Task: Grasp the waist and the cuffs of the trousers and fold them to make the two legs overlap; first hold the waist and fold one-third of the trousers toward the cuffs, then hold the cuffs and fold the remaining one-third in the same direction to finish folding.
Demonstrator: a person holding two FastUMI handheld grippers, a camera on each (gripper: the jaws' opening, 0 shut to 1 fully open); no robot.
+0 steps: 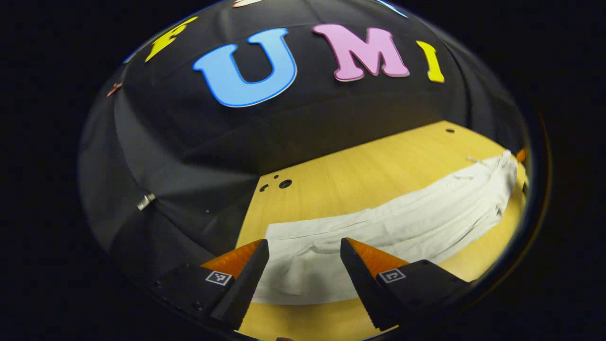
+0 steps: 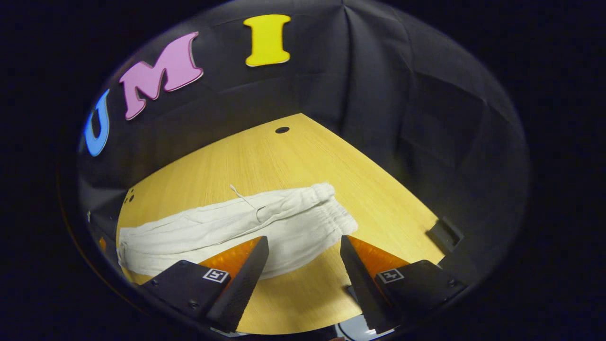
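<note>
Trousers [image 2: 227, 227] flat on table [image 2: 284, 156]; far cuffs blurred, near edge behind tongs.

Pale wooden table top [image 2: 265, 156] bare on far side of long white cloth trousers [image 2: 227, 227], free up to black cloth wall. Trousers lie flat across table, low obstacle, only drawstring [image 2: 244, 198] sticking out toward wall. Near strip of table [image 1: 307, 322] in front of trousers bare too. Left gripper [image 1: 304, 246] spread wide above cuff end [image 1: 293, 265], nothing between fingers. Right gripper [image 2: 304, 244] spread wide near gathered waistband [image 2: 334, 208], gap free. Small dark bracket [image 2: 445, 233] at table's right edge. Round holes [image 1: 284, 183] near far left corner.
</note>
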